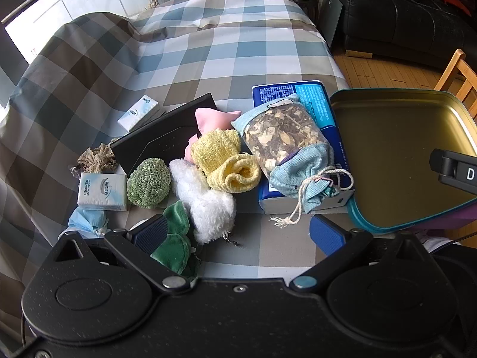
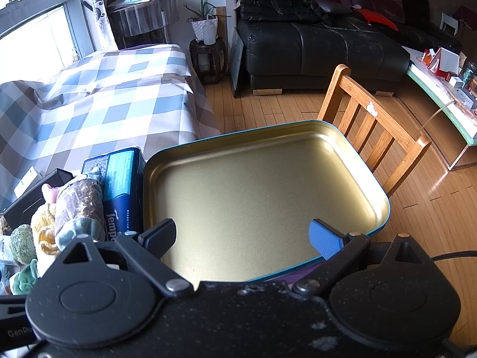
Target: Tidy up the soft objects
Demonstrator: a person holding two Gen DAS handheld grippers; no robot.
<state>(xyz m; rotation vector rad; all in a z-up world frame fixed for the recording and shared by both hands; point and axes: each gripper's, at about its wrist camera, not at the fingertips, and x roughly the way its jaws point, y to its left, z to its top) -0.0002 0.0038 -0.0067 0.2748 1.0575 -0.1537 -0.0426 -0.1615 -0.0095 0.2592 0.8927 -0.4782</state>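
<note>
Here, the gold tin tray (image 1: 396,155) serves as landmark; it sits at the near right corner of the checked surface (image 1: 208,47), teal rim, nothing inside it.

Left gripper (image 1: 238,234): fingers spread wide apart, holding nothing. Its left pad lies against a green plush toy (image 1: 176,238), which sits well left of the tray.

Right gripper (image 2: 243,237): fingers likewise apart, empty, hovering over the near edge of the tray, both pads above the gold floor.

Soft things, all left of the tray:
- Blue tissue pack (image 1: 298,95) touching the tray's left rim.
- Drawstring pouch (image 1: 289,146) of dried plant bits lying on top of that pack, cord trailing toward the near edge.
- Yellow knitted cloth (image 1: 226,161), rolled, just left of the pouch.
- Pink cushion (image 1: 214,119) behind the yellow cloth.
- White fluffy toy (image 1: 205,200) in front of the yellow cloth, touching the green plush.
- Green scrubber ball (image 1: 149,183) further left.
- Small white tissue packet (image 1: 103,191) beside the scrubber; a second one (image 1: 140,112) farther back.
- Beige mesh scrap (image 1: 97,158) behind the nearer packet.
- Light blue face mask (image 1: 86,220), farthest left, near edge.
- Black box (image 1: 161,137) behind the scrubber, tilted.

Beyond the tray's right side: wooden chair (image 2: 372,128), then a black sofa (image 2: 322,47).
</note>
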